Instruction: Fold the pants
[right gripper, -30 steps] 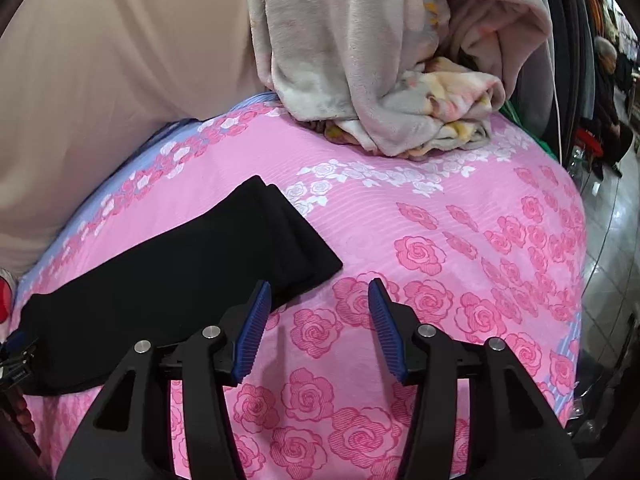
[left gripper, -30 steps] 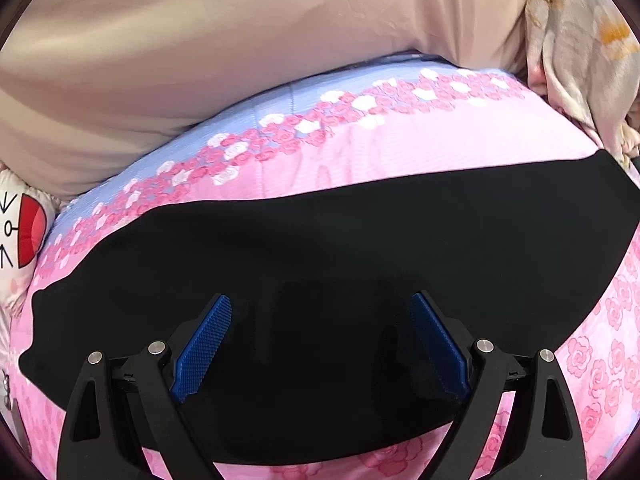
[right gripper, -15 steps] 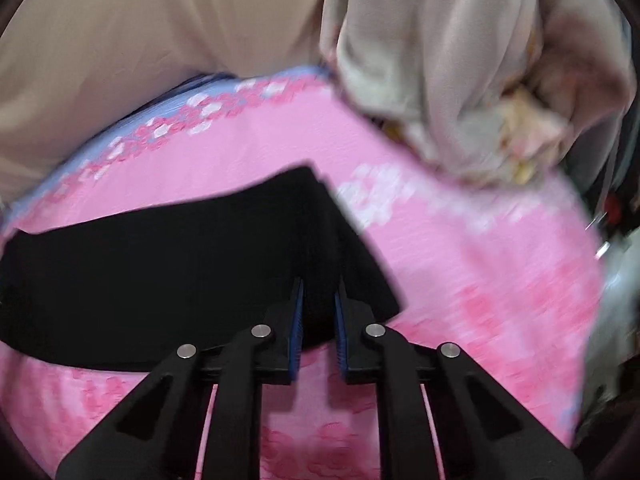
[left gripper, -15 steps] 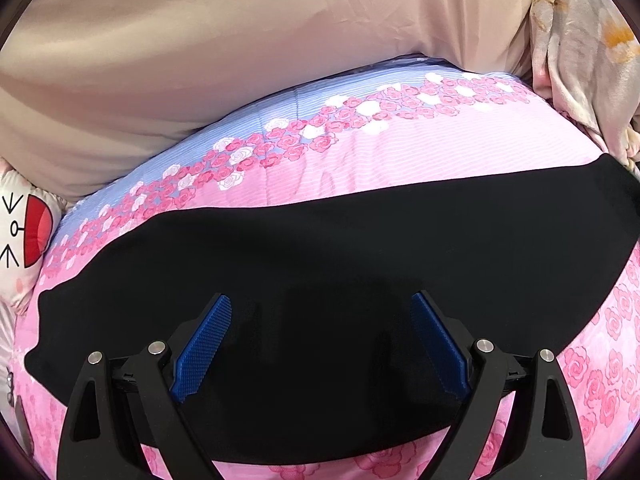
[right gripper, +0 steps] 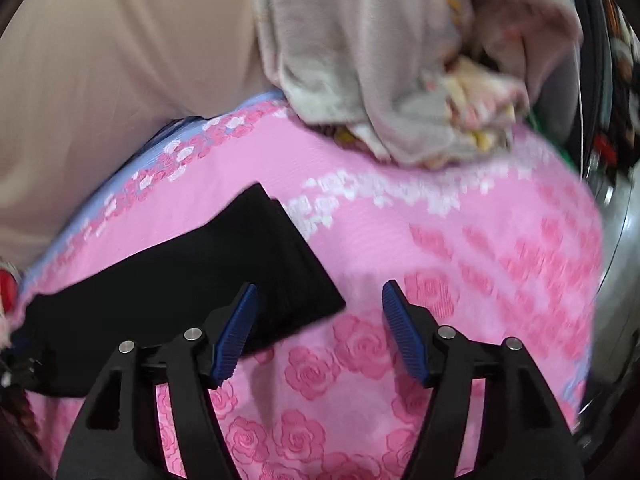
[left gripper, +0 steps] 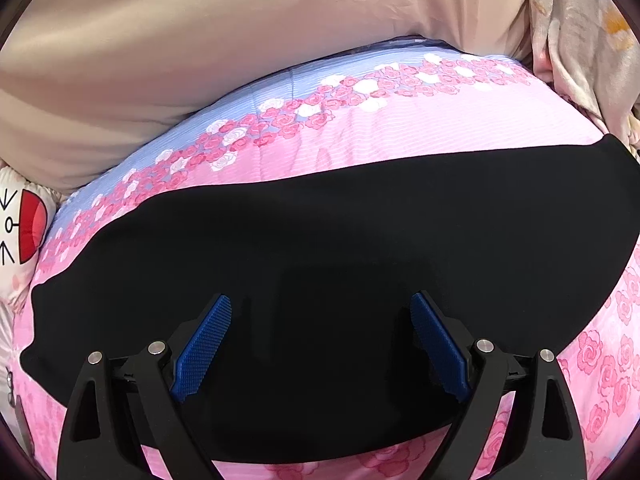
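The black pants [left gripper: 328, 248] lie flat as a long folded strip across a pink rose-print bed sheet [left gripper: 384, 128]. My left gripper [left gripper: 320, 344] is open and empty, hovering low over the middle of the strip. In the right wrist view the pants' right end [right gripper: 224, 280] shows with its near corner between the fingers. My right gripper [right gripper: 318, 332] is open and empty, just above that corner and the sheet [right gripper: 460, 260].
A beige pillow or cover [left gripper: 240, 40] rises behind the sheet. A crumpled grey floral blanket [right gripper: 392, 68] lies at the far right of the bed. A cartoon-print cushion [left gripper: 20, 232] sits at the left edge. The bed's right edge [right gripper: 600, 280] drops to the floor.
My right gripper swung left over the pants' end and closed, then came back right and opened wide again. The left gripper stayed open over the pants, which shifted slightly lower in its view.
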Tool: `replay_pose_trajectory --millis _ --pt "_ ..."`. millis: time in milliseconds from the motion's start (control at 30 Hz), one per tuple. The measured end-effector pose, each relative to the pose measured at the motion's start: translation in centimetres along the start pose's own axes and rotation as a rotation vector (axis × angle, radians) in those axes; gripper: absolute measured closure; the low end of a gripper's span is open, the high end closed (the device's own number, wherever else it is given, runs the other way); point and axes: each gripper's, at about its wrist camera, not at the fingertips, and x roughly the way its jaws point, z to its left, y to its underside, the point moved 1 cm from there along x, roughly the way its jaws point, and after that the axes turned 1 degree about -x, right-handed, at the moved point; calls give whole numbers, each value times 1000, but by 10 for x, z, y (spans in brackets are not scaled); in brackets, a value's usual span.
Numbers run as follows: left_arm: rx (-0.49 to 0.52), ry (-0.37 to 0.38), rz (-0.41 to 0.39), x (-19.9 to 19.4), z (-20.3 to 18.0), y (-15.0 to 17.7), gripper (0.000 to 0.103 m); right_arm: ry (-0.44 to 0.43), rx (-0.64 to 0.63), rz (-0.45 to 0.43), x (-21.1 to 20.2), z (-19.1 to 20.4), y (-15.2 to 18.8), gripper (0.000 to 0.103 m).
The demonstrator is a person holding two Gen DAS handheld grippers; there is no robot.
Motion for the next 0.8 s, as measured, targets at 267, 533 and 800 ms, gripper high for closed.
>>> replay_pose_trajectory --millis 267,533,800 --pt "-37 -10 -20 -8 22 2 14 -54 36 8 11 19 -1 38" --pt "-146 -69 -3 -4 85 19 14 -103 111 19 22 30 3 83" --pt "-241 -91 15 5 135 25 14 -93 194 -13 27 31 7 77"
